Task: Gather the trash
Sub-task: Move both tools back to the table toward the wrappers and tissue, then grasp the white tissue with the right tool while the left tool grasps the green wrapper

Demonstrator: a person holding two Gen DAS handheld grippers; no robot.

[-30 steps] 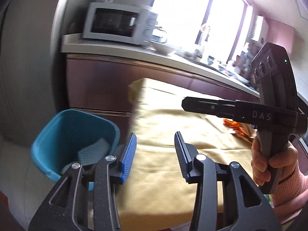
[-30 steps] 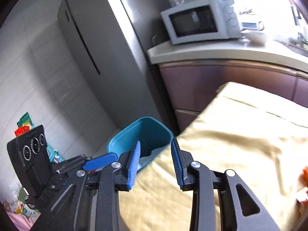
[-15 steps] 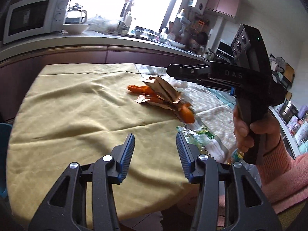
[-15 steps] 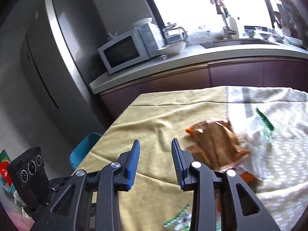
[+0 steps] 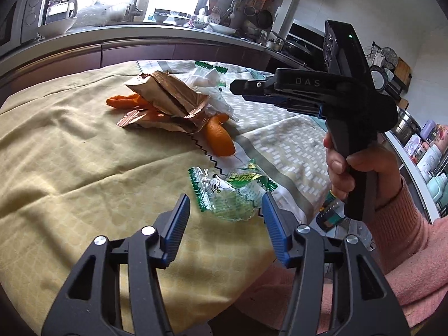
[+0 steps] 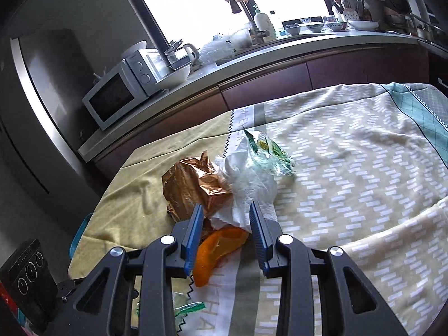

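Trash lies on the cloth-covered table (image 5: 56, 154). A clear green-printed wrapper (image 5: 226, 190) lies just ahead of my open, empty left gripper (image 5: 225, 210). Farther back are a crumpled copper foil bag (image 5: 168, 100), orange peels (image 5: 219, 137) and white tissue (image 5: 207, 81). My right gripper (image 5: 238, 86) hovers above the table to the right. In the right wrist view it (image 6: 225, 218) is open and empty, over an orange peel (image 6: 215, 246), the tissue (image 6: 249, 184) and the foil bag (image 6: 193, 187). Another green wrapper (image 6: 268, 151) lies beyond.
A kitchen counter (image 6: 252, 53) with a microwave (image 6: 117, 95), bowls and a sink runs behind the table. A grey fridge (image 6: 36, 106) stands at left. A sliver of the teal bin (image 6: 78, 232) shows beside the table's left edge.
Both grippers swung right, away from the teal bin, to face the trash pile on the table. Both stayed open and empty.
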